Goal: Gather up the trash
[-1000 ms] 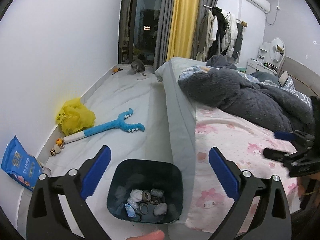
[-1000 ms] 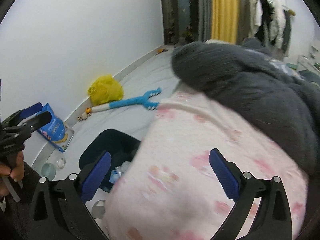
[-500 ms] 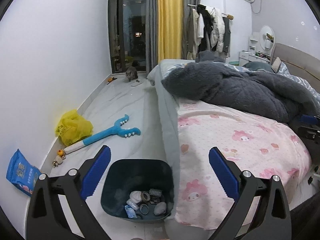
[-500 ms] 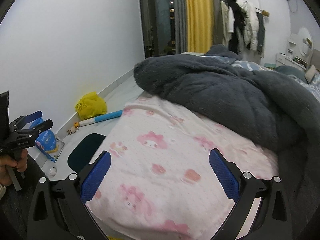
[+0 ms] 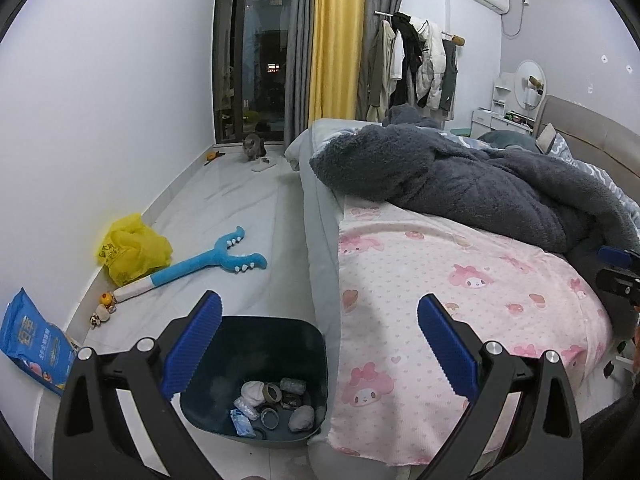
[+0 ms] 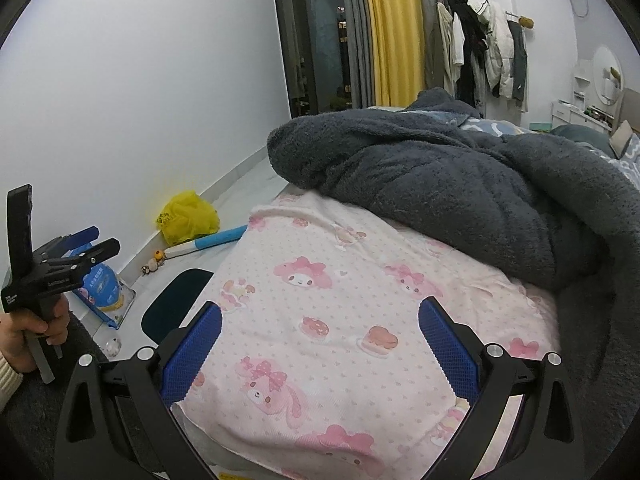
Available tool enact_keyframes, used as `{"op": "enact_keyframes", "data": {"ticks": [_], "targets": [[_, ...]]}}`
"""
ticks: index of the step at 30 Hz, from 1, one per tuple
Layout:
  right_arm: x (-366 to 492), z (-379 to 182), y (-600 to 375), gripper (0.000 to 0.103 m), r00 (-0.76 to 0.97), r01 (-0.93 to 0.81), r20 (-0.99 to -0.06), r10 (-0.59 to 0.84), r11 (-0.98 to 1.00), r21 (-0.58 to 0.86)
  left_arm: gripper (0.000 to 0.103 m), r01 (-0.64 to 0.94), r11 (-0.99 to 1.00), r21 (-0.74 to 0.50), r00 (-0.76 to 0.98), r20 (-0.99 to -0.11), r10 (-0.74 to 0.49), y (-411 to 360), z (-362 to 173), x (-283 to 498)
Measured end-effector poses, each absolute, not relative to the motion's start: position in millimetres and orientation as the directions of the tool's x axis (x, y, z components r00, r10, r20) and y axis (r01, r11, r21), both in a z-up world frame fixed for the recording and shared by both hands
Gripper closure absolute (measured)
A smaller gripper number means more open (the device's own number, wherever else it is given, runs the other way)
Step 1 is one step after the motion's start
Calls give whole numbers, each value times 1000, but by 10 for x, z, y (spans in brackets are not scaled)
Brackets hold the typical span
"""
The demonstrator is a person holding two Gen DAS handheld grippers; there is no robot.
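Both tools empty, jaws spread wide. Left tool (image 5: pixel 318 344) hangs above the dark bin (image 5: pixel 256 380) on the floor beside the bed; the bin holds tape rolls and crumpled wrappers (image 5: pixel 272 402). Right tool (image 6: pixel 320 344) hovers over the pink cartoon sheet (image 6: pixel 340 300), nothing between its pads. Likely step: find the next piece. The yellow plastic bag (image 5: pixel 132 248) and blue packet (image 5: pixel 34 346) by the wall look like candidates. Approach low, pinch a loose fold, carry above the bin rim before releasing.
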State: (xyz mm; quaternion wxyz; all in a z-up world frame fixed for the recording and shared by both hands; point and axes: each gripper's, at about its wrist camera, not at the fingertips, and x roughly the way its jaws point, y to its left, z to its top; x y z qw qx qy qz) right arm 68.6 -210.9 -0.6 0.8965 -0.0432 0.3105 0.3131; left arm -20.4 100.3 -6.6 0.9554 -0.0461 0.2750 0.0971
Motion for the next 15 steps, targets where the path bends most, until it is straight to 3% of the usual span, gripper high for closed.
{"op": "enact_keyframes", "data": {"ticks": [15], "targets": [[665,18,-2106,3,617,-591,-574,539,798,114,3,-202,979,-20,827,-538,160,945,-94,-192]]}}
